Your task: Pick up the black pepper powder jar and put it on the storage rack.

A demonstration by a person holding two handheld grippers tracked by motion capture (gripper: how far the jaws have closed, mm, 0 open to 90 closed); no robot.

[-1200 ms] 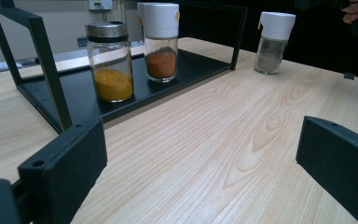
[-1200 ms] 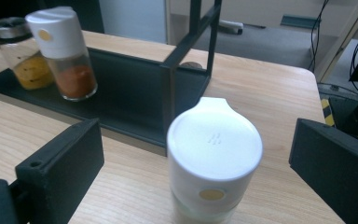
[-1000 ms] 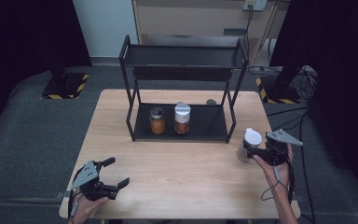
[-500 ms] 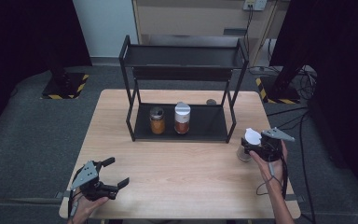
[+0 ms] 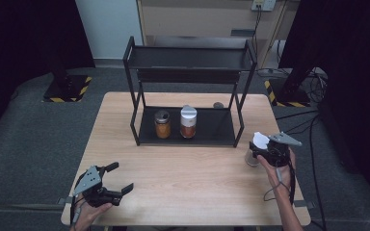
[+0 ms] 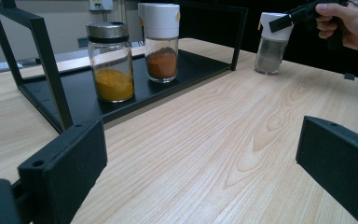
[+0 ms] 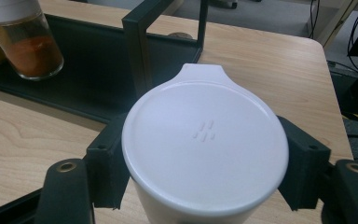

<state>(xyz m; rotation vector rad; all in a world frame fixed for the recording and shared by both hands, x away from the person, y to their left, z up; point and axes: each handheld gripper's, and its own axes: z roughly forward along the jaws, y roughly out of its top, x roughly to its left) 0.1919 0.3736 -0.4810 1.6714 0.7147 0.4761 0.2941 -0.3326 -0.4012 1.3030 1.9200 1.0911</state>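
Observation:
A glass spice jar with a white flip lid stands on the wooden table, right of the black two-tier rack. My right gripper has just been closing its jaws, and their pads now press on both sides of the lid. From the left gripper view the same jar holds grey powder, with the right gripper on its cap. My left gripper lies open and empty near the front left corner, its jaws wide apart.
On the rack's lower shelf stand a steel-lidded jar of yellow powder and a white-capped jar of red powder. The upper shelf is bare. A small dark object lies on the table behind the rack.
The right gripper has slid a little left onto the jar and its jaws have shut on the white lid. The left gripper has not moved.

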